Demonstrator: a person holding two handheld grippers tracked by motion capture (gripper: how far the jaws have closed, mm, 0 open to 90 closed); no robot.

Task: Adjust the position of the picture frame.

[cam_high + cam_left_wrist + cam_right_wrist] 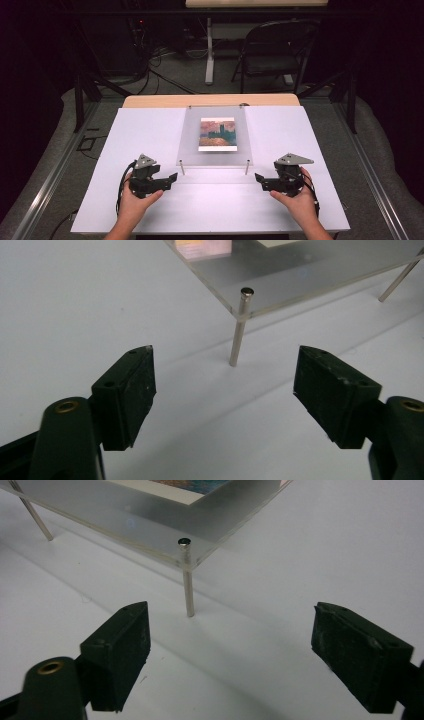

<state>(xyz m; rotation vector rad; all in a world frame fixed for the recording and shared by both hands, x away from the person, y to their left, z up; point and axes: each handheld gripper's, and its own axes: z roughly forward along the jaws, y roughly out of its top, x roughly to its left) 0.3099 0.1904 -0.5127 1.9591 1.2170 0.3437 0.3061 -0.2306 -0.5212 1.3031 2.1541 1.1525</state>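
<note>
Painting print (217,134) inside clear acrylic frame (190,150)

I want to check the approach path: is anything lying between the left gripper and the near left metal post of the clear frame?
Nothing: in the left gripper view only bare white table lies between the open left gripper and the post.

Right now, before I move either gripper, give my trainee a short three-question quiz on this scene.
1. True or false: the left gripper holds the clear panel.
2. What lies under the panel? A) a painted picture B) a key C) a cup
3. What does the right gripper face?

Key: 1 false, its jaws are open and empty. 2 A, the picture. 3 The panel's near right metal post, with jaws open, not touching.
</note>
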